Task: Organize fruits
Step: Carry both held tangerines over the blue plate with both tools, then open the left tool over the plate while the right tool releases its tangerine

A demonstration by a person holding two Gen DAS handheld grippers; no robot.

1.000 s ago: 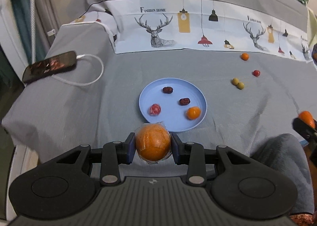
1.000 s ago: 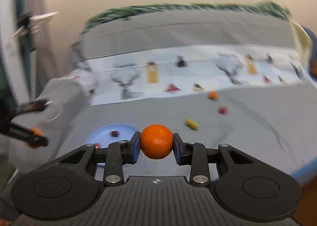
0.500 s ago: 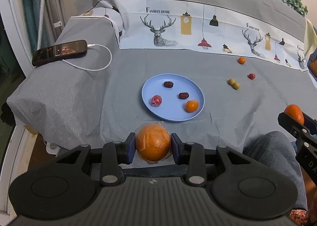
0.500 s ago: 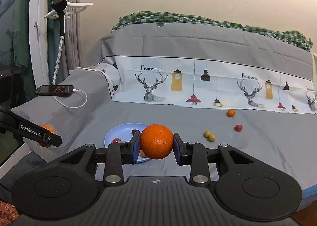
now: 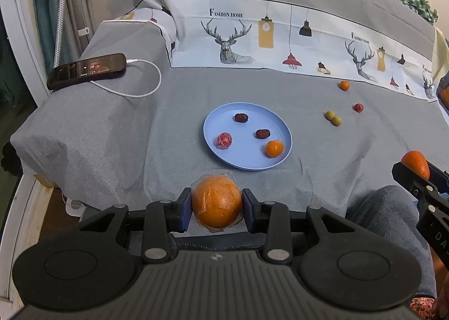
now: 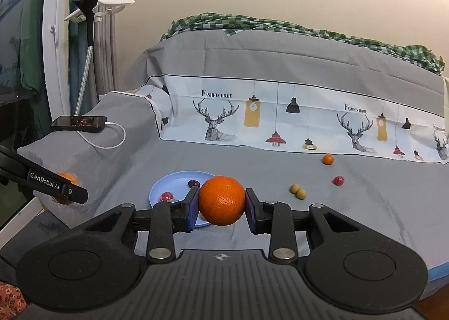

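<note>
A: Start nearest. What does each gripper have?

B: The left gripper (image 5: 216, 206) is clamped on a wrapped orange (image 5: 216, 202), its clear film wrinkled over the peel, both pads pressed against the sides. It hangs just on the near side of the blue plate (image 5: 224, 120), over the front edge of the grey bedcover (image 5: 112, 134). The right gripper (image 6: 221, 201) squeezes a bare orange (image 6: 221, 200) the same way, held off the cover, nearer than the plate and to its right.

A: And the plate?

B: It lies flat on the cover. On it are two dark dates (image 5: 241, 117), one towards the far rim and one near the middle, a red wrapped fruit (image 5: 224, 140) on the left side, and a small tangerine (image 5: 274, 148) by the near right rim.

A: Anything loose off the plate?

B: To the right of the plate, well apart from it, two olive-green fruits (image 5: 333, 118) sit touching each other. Just beyond them lies a small red fruit (image 5: 358, 107), and farther still a small orange fruit (image 5: 344, 85), close to the printed band with deer and lamps (image 5: 280, 36).

A: Left of the plate?

B: Farther back on a raised hump of the cover lies a black phone (image 5: 87, 69) with a white cable (image 5: 146, 87) plugged in and looped towards the plate.
</note>
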